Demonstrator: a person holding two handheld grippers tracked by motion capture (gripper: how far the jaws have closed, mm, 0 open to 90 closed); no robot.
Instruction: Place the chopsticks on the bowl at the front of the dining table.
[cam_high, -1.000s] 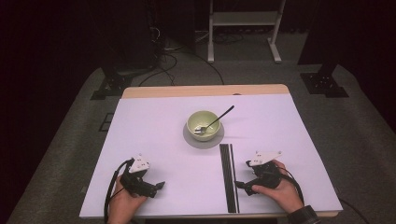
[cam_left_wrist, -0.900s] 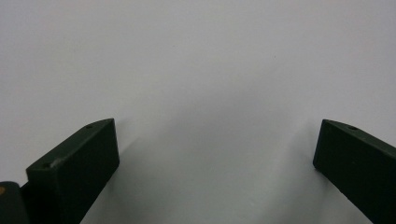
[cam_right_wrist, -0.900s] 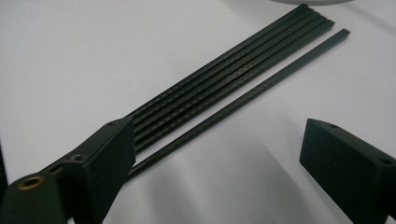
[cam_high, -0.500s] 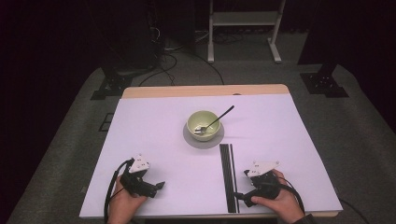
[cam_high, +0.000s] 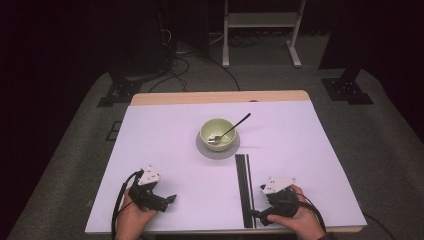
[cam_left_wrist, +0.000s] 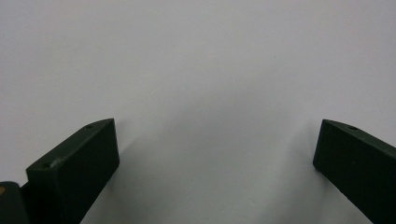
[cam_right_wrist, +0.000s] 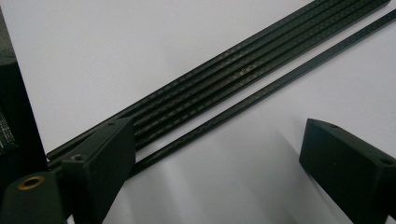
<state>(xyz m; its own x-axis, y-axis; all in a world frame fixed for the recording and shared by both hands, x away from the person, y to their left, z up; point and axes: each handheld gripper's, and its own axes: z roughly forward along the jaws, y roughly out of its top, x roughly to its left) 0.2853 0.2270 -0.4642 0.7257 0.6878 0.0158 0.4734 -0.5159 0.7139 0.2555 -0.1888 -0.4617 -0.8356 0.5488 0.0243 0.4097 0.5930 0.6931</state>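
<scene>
Left gripper (cam_high: 172, 198), lower left of high view: black body, grey three-cornered plate on top, black cable looped beside hand (cam_high: 131, 218). Right gripper (cam_high: 256, 214), lower right: same black build, grey plate, cable trailing past hand (cam_high: 299, 223). In gripper views, jaws were matt black blocks with small screw holes; brass-coloured insert at lower left.
</scene>
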